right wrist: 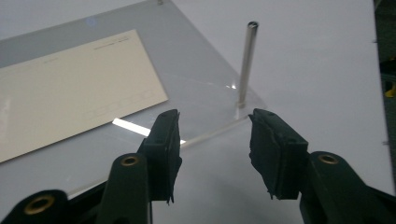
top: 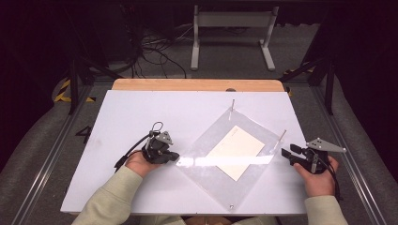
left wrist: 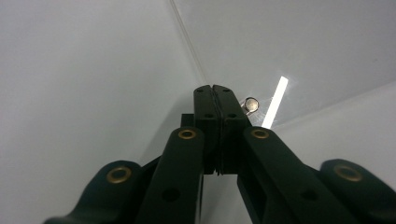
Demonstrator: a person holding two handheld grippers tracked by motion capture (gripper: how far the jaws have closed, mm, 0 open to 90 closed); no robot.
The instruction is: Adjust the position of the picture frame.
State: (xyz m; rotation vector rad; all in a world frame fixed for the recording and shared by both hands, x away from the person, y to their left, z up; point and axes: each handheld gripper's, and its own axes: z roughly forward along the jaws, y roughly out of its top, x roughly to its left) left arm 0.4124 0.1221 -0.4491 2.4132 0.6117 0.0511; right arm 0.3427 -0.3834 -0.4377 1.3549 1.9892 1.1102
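A clear plastic sheet (top: 211, 136) lies cornerwise on the white table (top: 131, 117), with a cream paper (top: 236, 151) beneath or on it. Thin metal pins stand at its corners: far (top: 233, 104), right (top: 283, 135), near (top: 231, 206). My left gripper (top: 174, 157) sits at the sheet's left corner, jaws shut (left wrist: 215, 100), with nothing seen between the pads; a small pin head (left wrist: 251, 103) shows just beside them. My right gripper (top: 288, 153) hovers by the right corner, open (right wrist: 215, 140). The sheet's edge (right wrist: 210, 133) runs across between its jaws, untouched, and the upright pin (right wrist: 246, 65) stands just beyond.
A wooden strip (top: 197, 85) borders the table's far edge. Beyond it on the floor are a grey metal stand (top: 232, 28) and loose cables (top: 155, 51). Metal rails (top: 51, 154) run along both sides of the table. White tabletop spreads left of the sheet.
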